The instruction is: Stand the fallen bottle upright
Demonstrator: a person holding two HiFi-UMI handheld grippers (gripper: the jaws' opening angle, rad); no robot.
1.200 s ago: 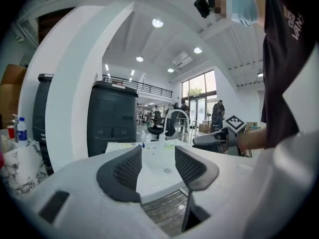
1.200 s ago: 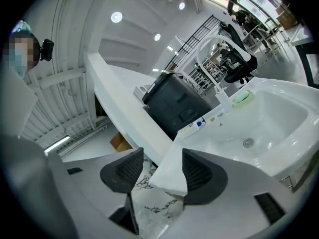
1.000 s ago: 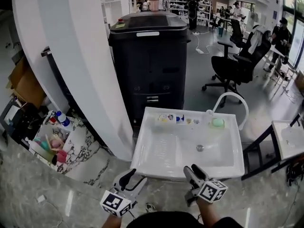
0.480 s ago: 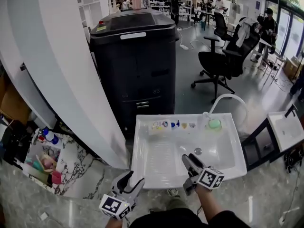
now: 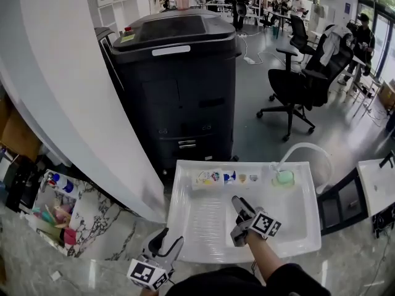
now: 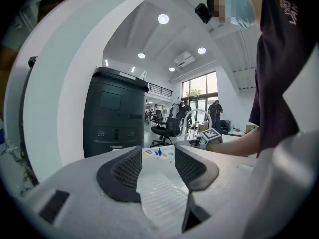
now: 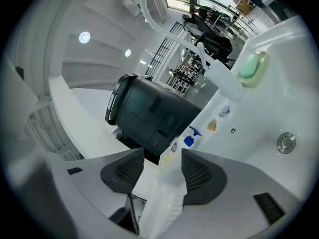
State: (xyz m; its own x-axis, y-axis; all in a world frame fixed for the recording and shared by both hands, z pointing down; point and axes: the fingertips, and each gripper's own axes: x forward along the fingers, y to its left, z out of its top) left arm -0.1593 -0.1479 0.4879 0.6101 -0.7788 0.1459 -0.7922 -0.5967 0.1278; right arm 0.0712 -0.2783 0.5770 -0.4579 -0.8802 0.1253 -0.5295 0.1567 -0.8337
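No legible text, bottle (image 5: 208,177) print too small to read

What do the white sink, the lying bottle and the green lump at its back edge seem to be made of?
The sink looks like glossy moulded white plastic, judging by its ribbed drainboard, though ceramic is possible. The bottle seems to be white plastic with a printed label and a blue pump. The green lump is probably soap: matte and rounded, but too small to be sure.

White bottle (image 5: 208,177), blue pump; lying sideways on sink (image 5: 207,227) ledge.
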